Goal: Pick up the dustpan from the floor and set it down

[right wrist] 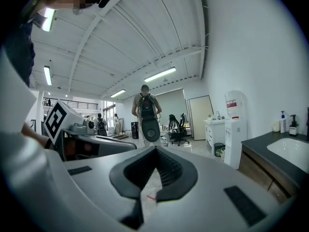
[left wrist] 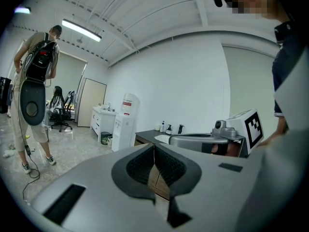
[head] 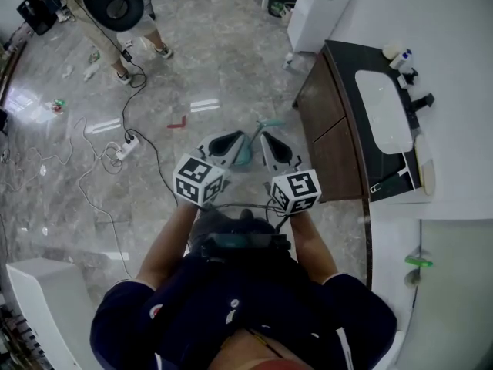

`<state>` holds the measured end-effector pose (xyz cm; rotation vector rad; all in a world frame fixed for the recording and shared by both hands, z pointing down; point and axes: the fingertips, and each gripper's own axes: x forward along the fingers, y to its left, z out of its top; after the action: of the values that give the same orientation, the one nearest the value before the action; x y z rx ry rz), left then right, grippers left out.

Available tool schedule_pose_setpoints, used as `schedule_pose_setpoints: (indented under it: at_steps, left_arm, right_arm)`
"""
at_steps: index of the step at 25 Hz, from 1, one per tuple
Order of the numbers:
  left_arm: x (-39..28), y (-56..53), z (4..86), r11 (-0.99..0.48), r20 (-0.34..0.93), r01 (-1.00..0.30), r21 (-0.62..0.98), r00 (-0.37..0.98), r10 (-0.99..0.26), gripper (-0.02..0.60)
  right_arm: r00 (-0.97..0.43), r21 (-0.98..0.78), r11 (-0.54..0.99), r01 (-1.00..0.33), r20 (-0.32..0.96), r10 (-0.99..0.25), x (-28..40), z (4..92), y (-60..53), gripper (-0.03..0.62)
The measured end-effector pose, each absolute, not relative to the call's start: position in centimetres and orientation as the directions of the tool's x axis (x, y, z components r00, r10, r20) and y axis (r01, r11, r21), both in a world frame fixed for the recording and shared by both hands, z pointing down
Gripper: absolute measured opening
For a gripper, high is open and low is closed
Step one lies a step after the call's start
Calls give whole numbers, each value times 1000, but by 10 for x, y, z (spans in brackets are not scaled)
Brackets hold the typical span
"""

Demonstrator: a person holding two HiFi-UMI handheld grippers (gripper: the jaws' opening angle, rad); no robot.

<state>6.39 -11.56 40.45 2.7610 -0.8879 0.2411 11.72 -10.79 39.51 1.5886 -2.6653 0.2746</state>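
A teal dustpan lies on the grey floor, its handle pointing away; I see it in the head view through the gap between my two raised grippers. My left gripper is held up in front of my chest, its jaws pressed together with nothing between them. The right gripper hangs beside it at the same height, also shut and empty. Both point roughly level into the room, well above the dustpan. Neither gripper view shows the dustpan.
A dark vanity cabinet with a white basin stands at the right, a white water dispenser beyond it. A person with a backpack stands far left. A power strip and cables lie on the floor at left.
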Motion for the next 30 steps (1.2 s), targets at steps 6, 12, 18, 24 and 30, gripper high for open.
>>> schedule_pose_setpoints:
  at_steps: [6, 12, 18, 24, 30]
  left_arm:
    - [65, -113, 400, -792, 220, -588, 165, 804, -552, 12]
    - [66, -113, 400, -793, 219, -586, 165, 806, -550, 12]
    - [67, -113, 401, -794, 218, -583, 172, 809, -547, 12]
    - [72, -116, 402, -798, 221, -577, 175, 813, -539, 12]
    - [72, -118, 402, -798, 221, -576, 176, 813, -538, 12]
  right_arm:
    - [-479, -136, 465, -875, 100, -872, 117, 385, -107, 6]
    - [-478, -132, 465, -876, 103, -872, 117, 386, -108, 6]
    - [-474, -128, 461, -878, 102, -874, 118, 384, -108, 6]
    - [-473, -129, 460, -879, 105, -875, 120, 385, -112, 6]
    - [-473, -139, 459, -878, 88, -877, 121, 383, -114, 6]
